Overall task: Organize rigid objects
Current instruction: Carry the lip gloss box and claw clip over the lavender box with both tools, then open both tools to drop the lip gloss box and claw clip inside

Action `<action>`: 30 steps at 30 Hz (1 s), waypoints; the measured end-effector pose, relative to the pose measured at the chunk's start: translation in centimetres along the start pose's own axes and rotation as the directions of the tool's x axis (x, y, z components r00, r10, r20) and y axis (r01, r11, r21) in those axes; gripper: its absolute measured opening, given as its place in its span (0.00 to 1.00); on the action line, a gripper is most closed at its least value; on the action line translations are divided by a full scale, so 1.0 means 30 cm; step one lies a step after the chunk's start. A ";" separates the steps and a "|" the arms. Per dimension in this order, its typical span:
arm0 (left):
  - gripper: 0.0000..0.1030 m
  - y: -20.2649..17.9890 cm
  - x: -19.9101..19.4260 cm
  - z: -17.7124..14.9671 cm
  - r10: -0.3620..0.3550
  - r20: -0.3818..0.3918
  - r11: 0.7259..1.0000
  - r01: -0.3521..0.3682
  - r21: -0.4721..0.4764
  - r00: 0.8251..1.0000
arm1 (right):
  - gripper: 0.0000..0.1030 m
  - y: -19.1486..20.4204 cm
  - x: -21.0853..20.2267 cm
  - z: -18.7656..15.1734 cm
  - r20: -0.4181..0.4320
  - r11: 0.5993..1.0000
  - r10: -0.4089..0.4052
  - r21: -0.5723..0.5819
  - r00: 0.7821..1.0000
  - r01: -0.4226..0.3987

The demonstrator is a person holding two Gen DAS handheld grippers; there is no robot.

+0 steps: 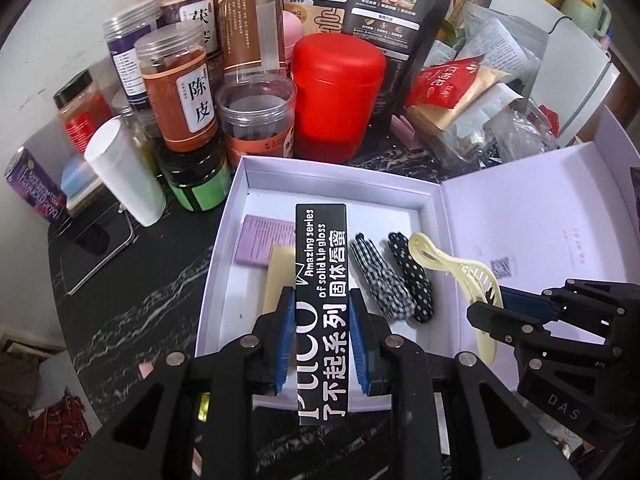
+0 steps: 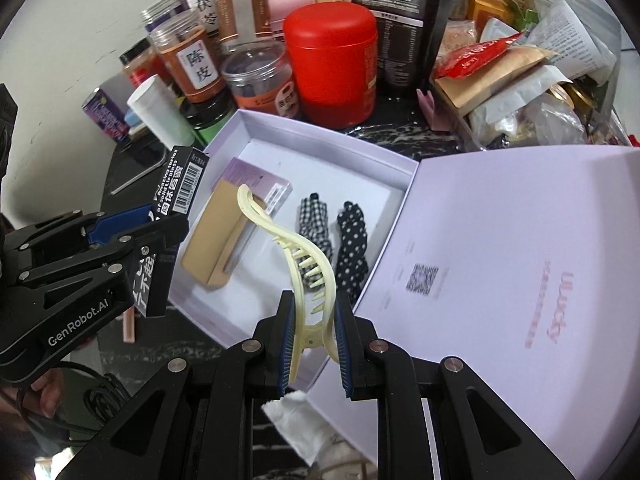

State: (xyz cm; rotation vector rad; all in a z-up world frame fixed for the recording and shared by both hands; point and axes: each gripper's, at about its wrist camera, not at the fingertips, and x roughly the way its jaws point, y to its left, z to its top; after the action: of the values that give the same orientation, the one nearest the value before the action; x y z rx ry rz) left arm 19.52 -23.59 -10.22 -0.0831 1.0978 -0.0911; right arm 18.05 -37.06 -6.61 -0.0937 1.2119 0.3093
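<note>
The left gripper [image 1: 322, 340] clamps a black lip-gloss box [image 1: 321, 280], its lower end cut off; the right gripper [image 2: 314, 344] pinches a cream hair clip [image 2: 308, 276], whose tip perhaps hides a checked item in the lavender box [image 2: 328, 136].

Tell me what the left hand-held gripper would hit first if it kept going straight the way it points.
Most likely the tan box lying in the white box: the left hand-held gripper, shut on the black lip gloss box, points down just over it. Depth is unclear, so the box floor beside it is possible.
</note>
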 end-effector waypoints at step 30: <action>0.25 0.020 0.291 0.119 0.035 -0.058 0.996 -0.030 0.081 0.998 | 0.19 -0.064 0.260 0.114 -0.069 0.995 -0.029 0.092 0.997 0.035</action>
State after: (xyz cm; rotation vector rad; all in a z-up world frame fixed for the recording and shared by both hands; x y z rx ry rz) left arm 26.67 -23.90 -16.40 0.0097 1.1534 -0.1091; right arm 24.17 -36.65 -12.84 -0.0428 1.2891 0.2230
